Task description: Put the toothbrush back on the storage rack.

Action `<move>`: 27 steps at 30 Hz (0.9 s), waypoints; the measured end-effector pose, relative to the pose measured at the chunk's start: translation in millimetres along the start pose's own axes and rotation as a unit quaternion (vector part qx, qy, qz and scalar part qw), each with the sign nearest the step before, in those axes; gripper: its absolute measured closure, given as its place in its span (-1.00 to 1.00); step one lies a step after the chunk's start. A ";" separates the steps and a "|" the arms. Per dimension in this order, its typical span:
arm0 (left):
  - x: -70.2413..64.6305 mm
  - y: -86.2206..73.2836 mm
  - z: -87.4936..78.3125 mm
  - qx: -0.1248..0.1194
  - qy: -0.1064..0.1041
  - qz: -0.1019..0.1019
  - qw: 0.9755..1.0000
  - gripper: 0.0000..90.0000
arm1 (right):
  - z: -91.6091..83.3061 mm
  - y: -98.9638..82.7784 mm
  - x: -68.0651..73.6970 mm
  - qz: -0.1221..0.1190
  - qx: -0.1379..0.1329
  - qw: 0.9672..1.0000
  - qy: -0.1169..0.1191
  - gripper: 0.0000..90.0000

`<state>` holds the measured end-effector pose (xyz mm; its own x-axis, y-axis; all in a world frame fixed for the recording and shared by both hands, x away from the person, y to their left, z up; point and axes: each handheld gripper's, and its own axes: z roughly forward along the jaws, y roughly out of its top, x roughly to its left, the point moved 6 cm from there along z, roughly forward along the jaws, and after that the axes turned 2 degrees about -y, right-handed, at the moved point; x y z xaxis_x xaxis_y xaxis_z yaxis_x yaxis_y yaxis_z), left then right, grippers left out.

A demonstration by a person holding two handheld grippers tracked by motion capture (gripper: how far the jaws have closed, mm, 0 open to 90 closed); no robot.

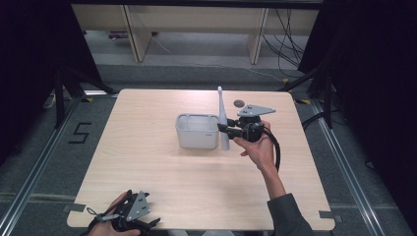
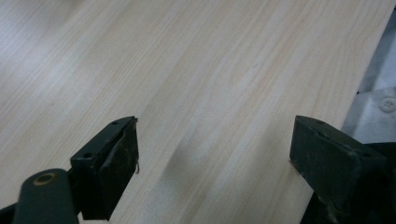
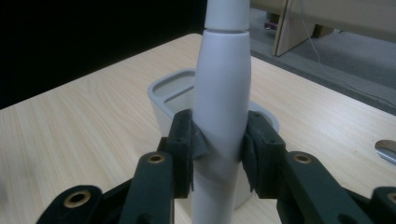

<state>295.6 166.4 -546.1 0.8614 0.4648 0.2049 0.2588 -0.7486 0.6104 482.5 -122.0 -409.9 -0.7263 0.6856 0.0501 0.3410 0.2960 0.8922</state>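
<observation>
The right gripper is clamped on a white electric toothbrush handle, held upright just beside the right wall of a white rectangular holder near the middle of the wooden table; no brand or label is readable on either. A "5" is marked on the floor left of the table. The left gripper, at the table's near edge, has its jaws apart over bare wood, and the handle's tip is cut off in the right gripper view.

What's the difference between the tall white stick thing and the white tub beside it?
The white handle is slim, tapered and upright, while the tub is squat, boxy and open-topped. The handle is clamped by the right gripper; the tub sits free on the table. The handle rises well above the tub's rim. Both are plain white.
</observation>
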 end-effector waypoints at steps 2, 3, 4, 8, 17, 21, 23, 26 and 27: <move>-0.5 0.1 0.0 -0.001 -0.001 -0.001 1.000 -0.66 | 1.1 4.0 -1.0 -0.002 -0.003 1.000 0.000 0.48; -0.3 0.0 0.2 -0.001 0.000 -0.001 1.000 -0.66 | 1.5 5.8 -1.4 -0.003 -0.001 1.000 0.001 0.48; -0.2 -0.1 0.4 -0.001 0.000 -0.002 1.000 -0.66 | 2.3 7.9 -1.7 -0.004 -0.006 1.000 -0.003 0.48; -0.4 0.0 0.2 -0.001 -0.002 -0.001 1.000 -0.66 | 5.0 14.3 0.3 0.004 -0.011 1.000 0.004 0.48; -0.3 0.0 0.3 -0.001 -0.001 -0.001 1.000 -0.66 | 5.8 31.9 2.0 0.001 -0.021 1.000 -0.007 0.48; -0.6 -0.2 0.4 -0.001 -0.005 -0.002 1.000 -0.66 | 7.2 42.4 2.0 -0.007 -0.032 0.999 -0.016 0.48; -0.6 0.0 0.2 -0.001 -0.006 -0.001 1.000 -0.66 | 9.3 44.9 3.5 0.008 -0.035 0.999 -0.012 0.48; -0.7 -0.2 0.5 -0.001 -0.006 -0.002 1.000 -0.66 | 12.7 50.8 -1.6 -0.013 -0.041 0.999 -0.026 0.48; -0.6 -0.3 0.6 0.000 -0.005 -0.002 1.000 -0.66 | 13.9 51.9 -0.6 -0.001 -0.040 0.999 -0.024 0.48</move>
<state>295.3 166.0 -546.8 0.8649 0.4631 0.1936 0.2624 -0.7460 0.6121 508.9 -97.8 -369.9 -0.6968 0.7167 0.0295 0.2897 0.2435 0.9256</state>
